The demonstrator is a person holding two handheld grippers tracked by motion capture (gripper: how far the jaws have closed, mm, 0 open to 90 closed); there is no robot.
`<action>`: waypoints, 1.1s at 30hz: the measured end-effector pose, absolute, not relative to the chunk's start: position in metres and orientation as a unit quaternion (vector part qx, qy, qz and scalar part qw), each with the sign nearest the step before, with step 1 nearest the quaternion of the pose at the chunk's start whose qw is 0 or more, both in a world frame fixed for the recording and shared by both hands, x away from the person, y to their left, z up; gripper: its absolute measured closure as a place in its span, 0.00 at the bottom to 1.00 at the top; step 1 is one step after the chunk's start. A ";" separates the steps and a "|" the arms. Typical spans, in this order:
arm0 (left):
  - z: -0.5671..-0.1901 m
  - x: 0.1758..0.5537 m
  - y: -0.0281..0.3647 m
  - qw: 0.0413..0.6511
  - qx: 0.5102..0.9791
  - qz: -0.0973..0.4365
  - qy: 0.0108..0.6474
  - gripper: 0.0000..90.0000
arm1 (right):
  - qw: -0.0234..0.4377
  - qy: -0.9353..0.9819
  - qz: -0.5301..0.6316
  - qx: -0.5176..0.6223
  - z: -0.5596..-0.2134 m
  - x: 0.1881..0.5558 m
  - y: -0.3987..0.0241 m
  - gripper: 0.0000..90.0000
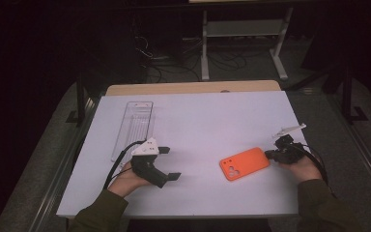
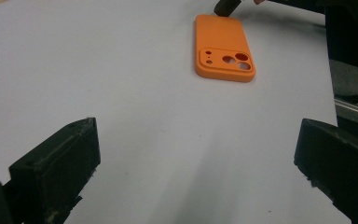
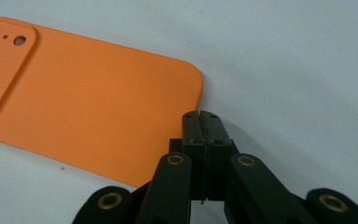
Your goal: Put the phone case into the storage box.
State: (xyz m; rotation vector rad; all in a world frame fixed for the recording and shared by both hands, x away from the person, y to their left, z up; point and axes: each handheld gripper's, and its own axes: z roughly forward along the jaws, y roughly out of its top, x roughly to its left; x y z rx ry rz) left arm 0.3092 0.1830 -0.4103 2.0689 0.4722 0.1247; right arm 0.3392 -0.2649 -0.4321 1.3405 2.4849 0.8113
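High view shows an orange phone case [image 1: 244, 163] lying flat, camera holes up, on the right half of the white table [image 1: 198, 121], with the right claw [image 1: 270, 154] at its right short end, jaws pressed together on nothing and tips at the case's edge. Left claw [image 1: 169, 163] rests on the left half, well apart from the case, its jaws spread wide and empty, with bare table between it and the case. A clear plastic tray [image 1: 134, 128] lies beyond the left claw near the far left edge, out of both claws' way.
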 end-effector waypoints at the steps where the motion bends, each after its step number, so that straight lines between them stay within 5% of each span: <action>1: -0.410 0.309 0.183 0.485 0.851 0.051 0.194 0.00 | 0.100 0.841 0.275 0.454 -0.432 0.339 -0.264 0.98; 33: -0.410 0.309 0.183 0.485 0.851 0.053 0.193 0.00 | 0.076 0.855 0.300 0.416 -0.431 0.336 -0.235 0.98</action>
